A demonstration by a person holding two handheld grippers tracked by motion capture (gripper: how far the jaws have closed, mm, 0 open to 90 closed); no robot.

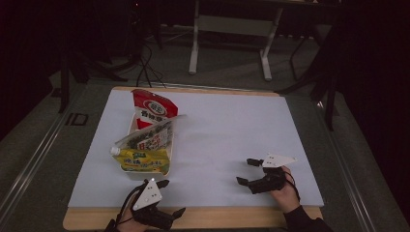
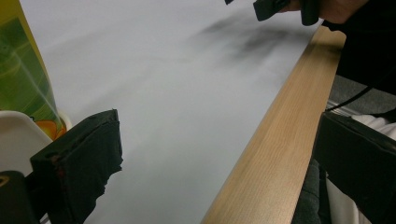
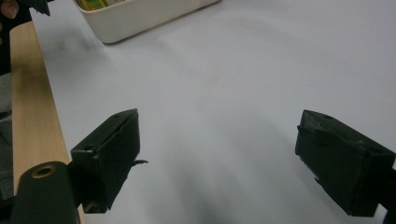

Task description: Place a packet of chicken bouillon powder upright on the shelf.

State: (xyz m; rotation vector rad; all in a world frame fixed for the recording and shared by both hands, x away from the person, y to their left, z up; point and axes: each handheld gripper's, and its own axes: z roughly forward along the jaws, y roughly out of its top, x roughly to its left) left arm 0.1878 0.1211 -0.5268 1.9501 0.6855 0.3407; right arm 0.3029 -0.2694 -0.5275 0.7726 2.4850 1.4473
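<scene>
A sheet [image 1: 232, 140] covers most of the tabletop [image 1: 217, 218]. Left of the frame's centre a tray [image 1: 131, 126] sits on the sheet, with three packets in it: one [image 1: 152, 107] at the far end, one [image 1: 147, 137] across the middle, one [image 1: 142, 161] at the near end. The left tool [image 1: 171, 198] lies at the lower edge, just below the tray; the right tool [image 1: 246, 171] lies lower right, well apart from the tray.

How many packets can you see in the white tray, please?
3: a red packet at the far end, a clear packet across the middle, a yellow packet nearest; others may hide beneath.
</scene>
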